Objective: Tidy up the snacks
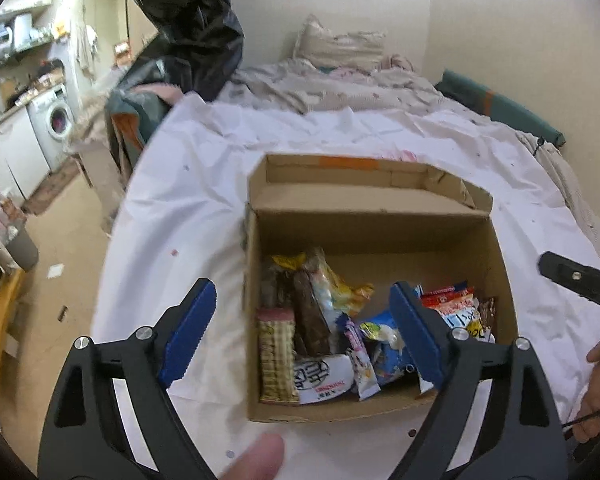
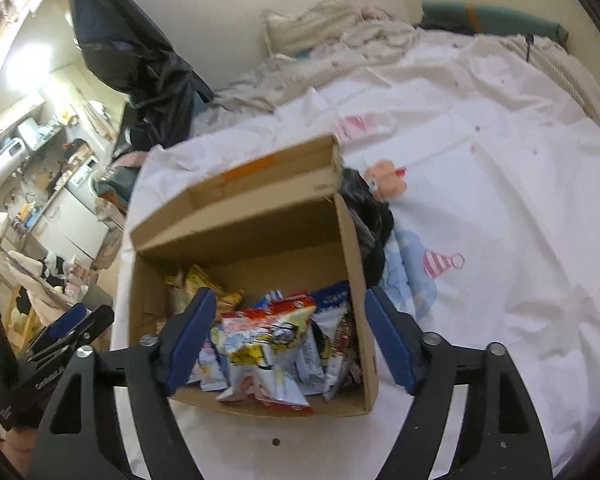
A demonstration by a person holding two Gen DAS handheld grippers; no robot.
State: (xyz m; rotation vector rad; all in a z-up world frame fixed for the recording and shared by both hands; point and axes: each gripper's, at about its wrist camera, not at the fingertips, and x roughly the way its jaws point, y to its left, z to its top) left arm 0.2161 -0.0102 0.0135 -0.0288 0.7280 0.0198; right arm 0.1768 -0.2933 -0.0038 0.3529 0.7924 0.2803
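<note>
An open cardboard box (image 1: pixel 380 232) stands on a white sheet on the bed and holds several snack packets. On its left side stand a wafer pack (image 1: pixel 276 356) and a brown bar (image 1: pixel 310 320). A red and white packet (image 1: pixel 454 304) lies at its right. My left gripper (image 1: pixel 302 320) is open and empty above the box's near left part. My right gripper (image 2: pixel 288 336) is open and empty above the same box (image 2: pixel 260 220), over a red, white and yellow packet (image 2: pixel 268 332). The right gripper's tip also shows in the left wrist view (image 1: pixel 576 280).
The white sheet (image 2: pixel 500 220) covers the bed around the box, with crumpled bedding and a pillow (image 1: pixel 340 46) behind. A black bag (image 1: pixel 196 28) hangs at the far left of the bed. A dark cloth (image 2: pixel 370 224) lies against the box's right wall. The floor and a washing machine (image 1: pixel 56 120) are at the left.
</note>
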